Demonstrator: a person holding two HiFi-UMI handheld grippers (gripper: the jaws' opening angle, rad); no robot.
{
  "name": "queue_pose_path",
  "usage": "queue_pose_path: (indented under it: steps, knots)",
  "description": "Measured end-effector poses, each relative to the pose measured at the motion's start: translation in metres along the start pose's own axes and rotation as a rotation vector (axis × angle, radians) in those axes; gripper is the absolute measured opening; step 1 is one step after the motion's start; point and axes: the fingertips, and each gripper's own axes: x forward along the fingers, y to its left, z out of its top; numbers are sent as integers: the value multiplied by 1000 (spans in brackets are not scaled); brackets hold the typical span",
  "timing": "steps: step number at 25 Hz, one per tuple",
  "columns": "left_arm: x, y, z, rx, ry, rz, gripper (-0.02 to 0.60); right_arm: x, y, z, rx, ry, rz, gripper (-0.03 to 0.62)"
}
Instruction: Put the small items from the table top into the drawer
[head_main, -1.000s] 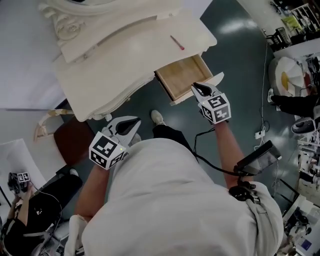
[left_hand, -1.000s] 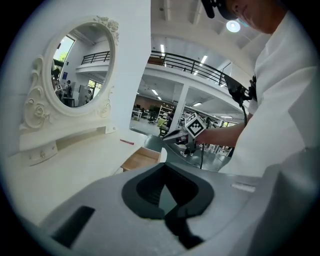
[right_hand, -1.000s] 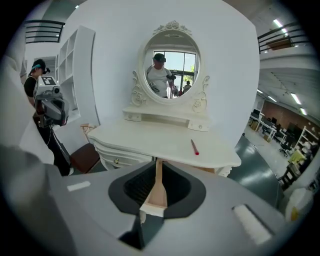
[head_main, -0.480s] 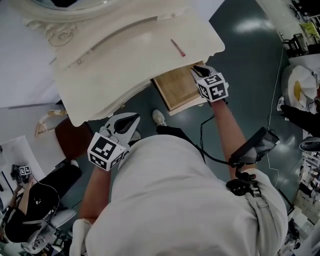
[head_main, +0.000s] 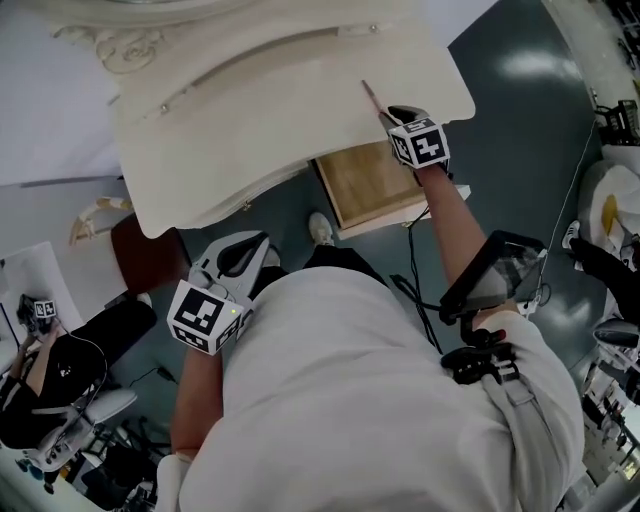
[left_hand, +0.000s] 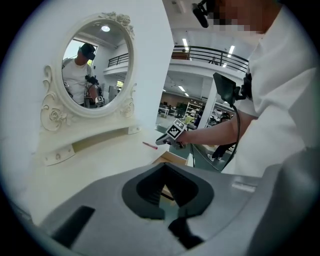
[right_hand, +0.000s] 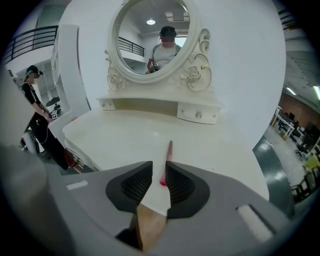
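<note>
A thin red stick (head_main: 371, 100) lies on the white dressing table top (head_main: 250, 130). It also shows in the right gripper view as the stick (right_hand: 168, 152) and in the left gripper view as the stick (left_hand: 149, 145). Below the table's front edge the wooden drawer (head_main: 372, 182) stands pulled out. My right gripper (head_main: 398, 114) is over the table at the stick's near end. In its own view the right gripper (right_hand: 159, 176) has its jaws opening, with the stick's red tip just between the tips, not pressed. My left gripper (head_main: 240, 258) hangs open and empty by my torso, below the table.
An oval mirror (right_hand: 150, 40) and a low shelf with little drawers (right_hand: 197, 115) stand at the table's back. A brown stool (head_main: 150, 262) sits left of the table. One person sits at the lower left (head_main: 55, 385); another stands to the left (right_hand: 35, 112).
My right gripper has moved from over the open drawer up onto the table top, to the red stick's near end. The left gripper has stayed low by my body.
</note>
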Motion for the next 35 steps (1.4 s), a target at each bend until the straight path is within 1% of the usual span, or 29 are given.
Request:
queue_pose_path:
  steps: [5, 8, 11, 17, 18, 19, 27, 35]
  knots:
    - [-8, 6, -2, -39, 7, 55, 0, 29, -12, 1, 1, 43, 4, 91]
    - [-12, 8, -4, -57, 10, 75, 0, 45, -16, -2, 8, 62, 12, 91]
    - [-15, 7, -7, -71, 17, 86, 0, 52, -20, -6, 20, 91, 1, 89]
    - [-21, 9, -12, -77, 18, 93, 0, 52, -21, -6, 72, 76, -1, 77]
    - [-21, 10, -12, -75, 19, 92, 0, 53, -21, -6, 84, 72, -2, 50]
    - [-21, 11, -12, -71, 20, 89, 0, 53, -22, -6, 94, 70, -2, 46]
    - [-27, 18, -13, -41, 15, 53, 0, 41, -14, -8, 136, 42, -25, 46]
    - [-40, 22, -15, 30, 9, -35, 0, 7, 4, -22, 191, 21, -80, 46]
